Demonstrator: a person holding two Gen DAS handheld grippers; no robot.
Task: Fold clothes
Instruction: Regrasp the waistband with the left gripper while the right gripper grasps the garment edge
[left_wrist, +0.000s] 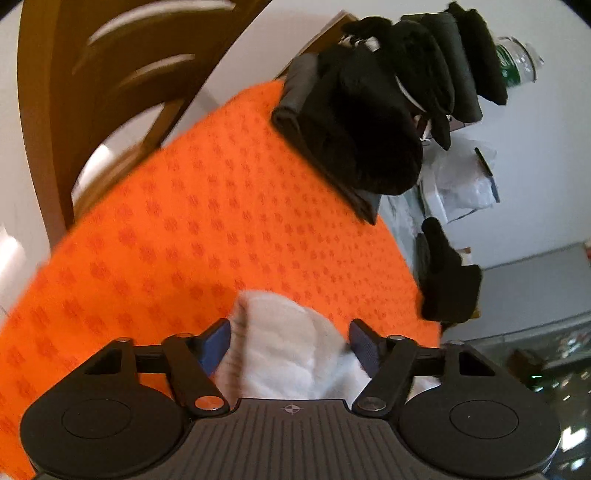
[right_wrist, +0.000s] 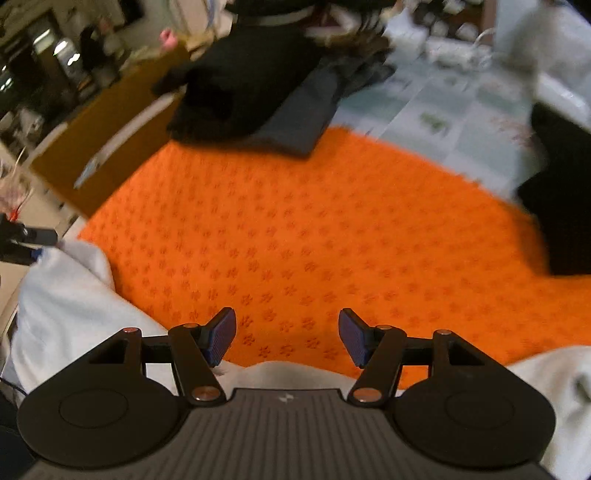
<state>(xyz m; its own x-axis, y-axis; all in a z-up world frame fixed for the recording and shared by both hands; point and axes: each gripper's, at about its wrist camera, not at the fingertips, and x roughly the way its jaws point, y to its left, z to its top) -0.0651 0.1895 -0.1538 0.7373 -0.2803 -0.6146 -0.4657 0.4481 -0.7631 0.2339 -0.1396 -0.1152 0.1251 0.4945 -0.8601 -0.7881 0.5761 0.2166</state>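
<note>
Both grippers share one build. The left gripper (left_wrist: 290, 345) has a dark grey ribbed base plate with a small crosshair mark at its front edge, flanked by two round black housings, each with a shallow circular recess. Black link arms run forward from silver screws to two fingers (left_wrist: 216, 343) faced with blue textured pads. The right gripper (right_wrist: 288, 338) has the same parts: ribbed plate with a pale mark, round black housings, silver screws, black links, blue ridged pads (right_wrist: 221, 338).
</note>
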